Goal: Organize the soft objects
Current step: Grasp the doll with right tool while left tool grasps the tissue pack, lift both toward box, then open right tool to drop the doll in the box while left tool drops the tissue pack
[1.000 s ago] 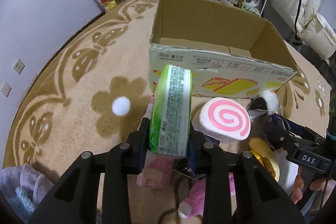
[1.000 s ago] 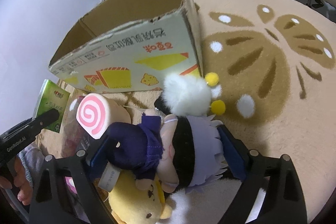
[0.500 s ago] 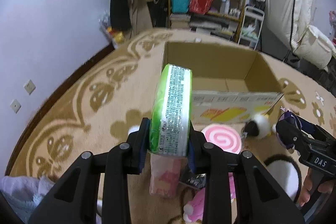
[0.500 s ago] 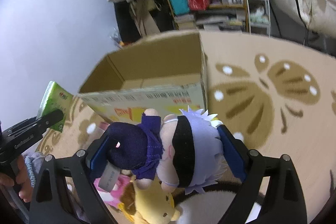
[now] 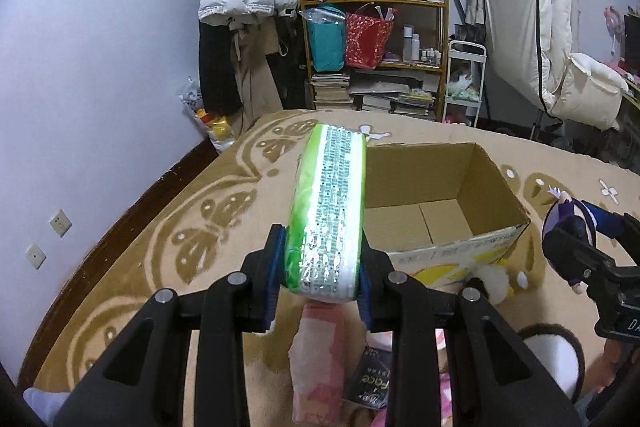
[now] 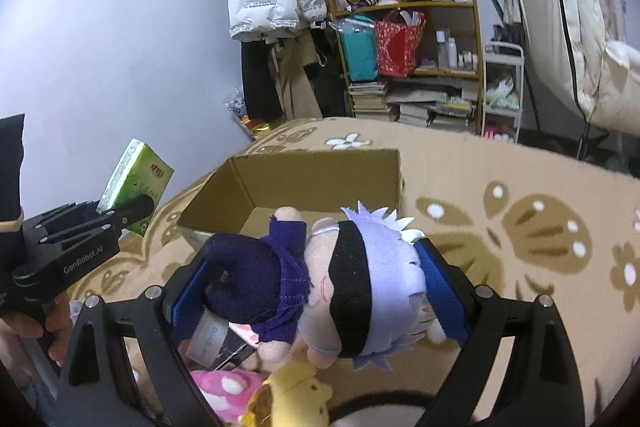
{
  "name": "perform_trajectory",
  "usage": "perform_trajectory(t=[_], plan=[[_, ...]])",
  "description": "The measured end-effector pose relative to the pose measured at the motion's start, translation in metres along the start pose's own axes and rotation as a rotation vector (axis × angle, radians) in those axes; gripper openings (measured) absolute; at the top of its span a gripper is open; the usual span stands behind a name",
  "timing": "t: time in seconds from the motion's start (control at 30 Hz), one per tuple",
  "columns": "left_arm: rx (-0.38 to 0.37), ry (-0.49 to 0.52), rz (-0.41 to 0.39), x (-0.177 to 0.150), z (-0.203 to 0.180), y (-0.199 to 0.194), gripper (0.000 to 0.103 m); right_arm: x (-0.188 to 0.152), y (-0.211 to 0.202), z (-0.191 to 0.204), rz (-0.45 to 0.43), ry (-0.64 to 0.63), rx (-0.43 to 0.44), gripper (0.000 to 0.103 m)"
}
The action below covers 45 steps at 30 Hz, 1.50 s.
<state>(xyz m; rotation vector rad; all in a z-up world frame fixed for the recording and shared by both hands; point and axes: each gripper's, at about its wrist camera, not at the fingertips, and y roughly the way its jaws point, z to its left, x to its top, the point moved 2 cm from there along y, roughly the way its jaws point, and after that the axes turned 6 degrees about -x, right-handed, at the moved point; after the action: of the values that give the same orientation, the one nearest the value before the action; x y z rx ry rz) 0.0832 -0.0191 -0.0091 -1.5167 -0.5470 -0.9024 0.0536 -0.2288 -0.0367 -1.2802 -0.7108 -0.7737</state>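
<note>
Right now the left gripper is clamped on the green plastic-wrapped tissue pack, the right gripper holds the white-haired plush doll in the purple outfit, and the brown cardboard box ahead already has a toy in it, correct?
Not quite: the brown cardboard box shows only bare floor flaps inside in the left wrist view. The rest stands: the left gripper clamps the green plastic-wrapped tissue pack, and the right gripper holds the white-haired plush doll.

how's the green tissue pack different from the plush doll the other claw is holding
The green tissue pack is a flat-sided, shiny plastic-wrapped block covered in print; the plush doll is a soft fabric figure with a purple outfit, black blindfold and pale spiky hair. The pack stands on edge, pointing forward from the left claw; the doll lies sideways across the right claw. Both are clamped, lifted above the rug near the open cardboard box.
</note>
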Motion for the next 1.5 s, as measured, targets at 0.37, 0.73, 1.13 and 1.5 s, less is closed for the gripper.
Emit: perform_trajectory(t=[0.37, 0.73, 1.13, 1.5], plan=[[0.005, 0.037, -0.013, 0.023, -0.008, 0.028, 0.030, 0.033, 0.023, 0.003, -0.052, -0.060, -0.002, 0.098], [-0.049, 0.007, -0.004, 0.043, -0.009, 0.068, 0.030, 0.049, 0.068, 0.014, -0.017, -0.114, 0.030, 0.098], [-0.054, -0.044, 0.094, 0.035, -0.002, 0.103, 0.032, 0.039, 0.089, 0.012, 0.023, -0.139, 0.035, 0.101], [-0.017, -0.063, 0.111, 0.025, 0.004, 0.104, 0.057, 0.034, 0.092, 0.008, 0.052, -0.139, 0.012, 0.103]])
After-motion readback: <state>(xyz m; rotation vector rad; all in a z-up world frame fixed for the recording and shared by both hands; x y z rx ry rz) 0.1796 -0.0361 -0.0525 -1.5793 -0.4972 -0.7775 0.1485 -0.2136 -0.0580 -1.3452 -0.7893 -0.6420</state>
